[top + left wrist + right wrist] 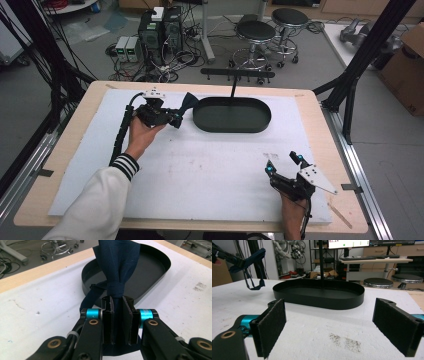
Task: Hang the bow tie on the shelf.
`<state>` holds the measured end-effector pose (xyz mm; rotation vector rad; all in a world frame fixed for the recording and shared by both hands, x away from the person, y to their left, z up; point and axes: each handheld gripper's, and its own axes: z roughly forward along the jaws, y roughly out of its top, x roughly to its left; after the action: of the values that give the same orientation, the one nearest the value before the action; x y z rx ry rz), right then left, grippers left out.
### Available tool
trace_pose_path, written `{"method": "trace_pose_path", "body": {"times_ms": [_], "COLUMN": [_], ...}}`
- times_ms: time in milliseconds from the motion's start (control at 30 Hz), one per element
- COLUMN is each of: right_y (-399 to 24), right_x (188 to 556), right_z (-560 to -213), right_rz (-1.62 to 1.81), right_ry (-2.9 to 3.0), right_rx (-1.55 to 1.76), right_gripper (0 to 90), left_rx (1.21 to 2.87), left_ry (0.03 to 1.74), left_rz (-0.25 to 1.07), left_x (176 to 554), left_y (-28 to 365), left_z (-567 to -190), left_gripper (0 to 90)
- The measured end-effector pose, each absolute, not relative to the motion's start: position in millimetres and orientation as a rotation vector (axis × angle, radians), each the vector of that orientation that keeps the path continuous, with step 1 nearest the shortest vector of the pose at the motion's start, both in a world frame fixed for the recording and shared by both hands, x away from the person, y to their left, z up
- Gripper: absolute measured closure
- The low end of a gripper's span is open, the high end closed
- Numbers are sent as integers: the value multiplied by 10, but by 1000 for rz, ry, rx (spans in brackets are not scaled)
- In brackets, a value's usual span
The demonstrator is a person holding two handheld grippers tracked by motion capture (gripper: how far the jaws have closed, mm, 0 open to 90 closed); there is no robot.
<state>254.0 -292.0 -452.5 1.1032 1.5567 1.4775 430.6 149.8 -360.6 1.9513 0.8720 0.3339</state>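
Two grippers here, and only one has anything in it: the left gripper (176,120) has its jaws clamped on a bunched piece of dark blue cloth (117,267), pinched right at the gathered neck, so the fabric fans out past the tips while a thin strap hangs down off to the side, clear in the right gripper view. The cloth is off the table, held up in the air by the left edge of the black oval tray (232,127), which sits toward the far side of the white mat (200,170). The relation that matters: looking along the left jaws, the tray lies straight ahead and a bit lower, with its long axis running across the table, so I'd guess the cloth only needs to travel a short way forward over the near rim to end up above the tray floor. A thin black pole (233,87) rises from the tray's far side carrying a crossbar, so it may be meant as a hanger instead, hard to say. The right gripper (283,164) sits well apart near the front right corner, jaws spread wide with nothing between them, pointing at the tray. The left hand is clearly nearer.
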Motion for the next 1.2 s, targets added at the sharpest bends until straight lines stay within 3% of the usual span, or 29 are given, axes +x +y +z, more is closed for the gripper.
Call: {"method": "trace_pose_path", "body": {"times_ms": [1200], "right_y": [-2920], "right_x": [2543], "right_z": [-4525], "right_rz": [1476], "right_ry": [1556], "right_rx": [1106], "right_gripper": [107], "left_rx": [1952], "left_ry": [714], "left_rz": [275], "left_x": [4539], "left_y": [936], "left_z": [-3080], "left_gripper": [801]}}
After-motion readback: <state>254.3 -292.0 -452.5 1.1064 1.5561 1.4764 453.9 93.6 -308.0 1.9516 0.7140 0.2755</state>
